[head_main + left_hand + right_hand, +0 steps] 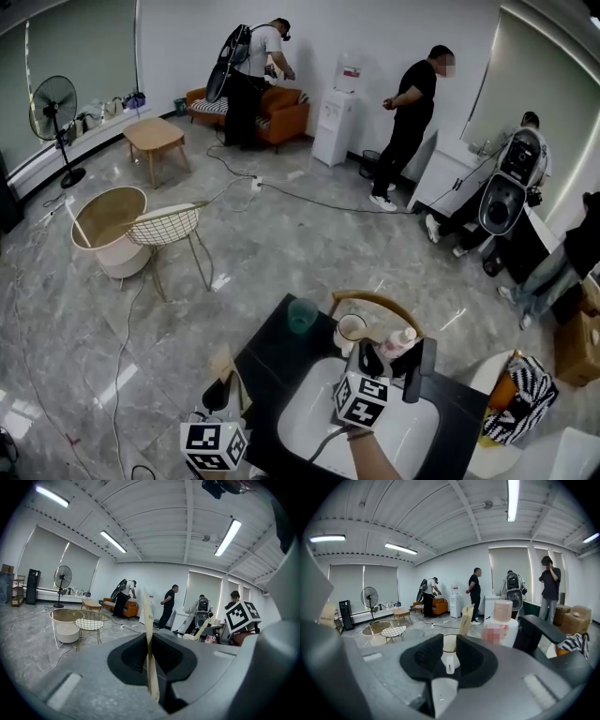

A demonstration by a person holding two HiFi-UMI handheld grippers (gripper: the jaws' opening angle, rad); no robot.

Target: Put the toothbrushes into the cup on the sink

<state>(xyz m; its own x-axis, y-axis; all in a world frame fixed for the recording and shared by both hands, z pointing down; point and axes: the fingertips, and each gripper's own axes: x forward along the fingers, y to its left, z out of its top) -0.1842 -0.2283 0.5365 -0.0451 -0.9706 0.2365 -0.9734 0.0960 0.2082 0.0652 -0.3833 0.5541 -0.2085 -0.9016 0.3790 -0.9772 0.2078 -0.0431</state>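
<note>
Beige card, the toothbrush pack [149, 620] stands edge-on, pinched tight in the left gripper [150, 641] at the counter's [272, 361] left edge, apart from the cup [349, 323]. The right gripper [450, 640] reaches over the sink [309, 412], jaws a little apart. The white cup's handle sits in the gap unpinched, and a second pack [465, 619] rises just behind the rim.

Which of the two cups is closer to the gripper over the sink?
The white cup, just beside the right gripper; the green cup stands farther left.
</note>
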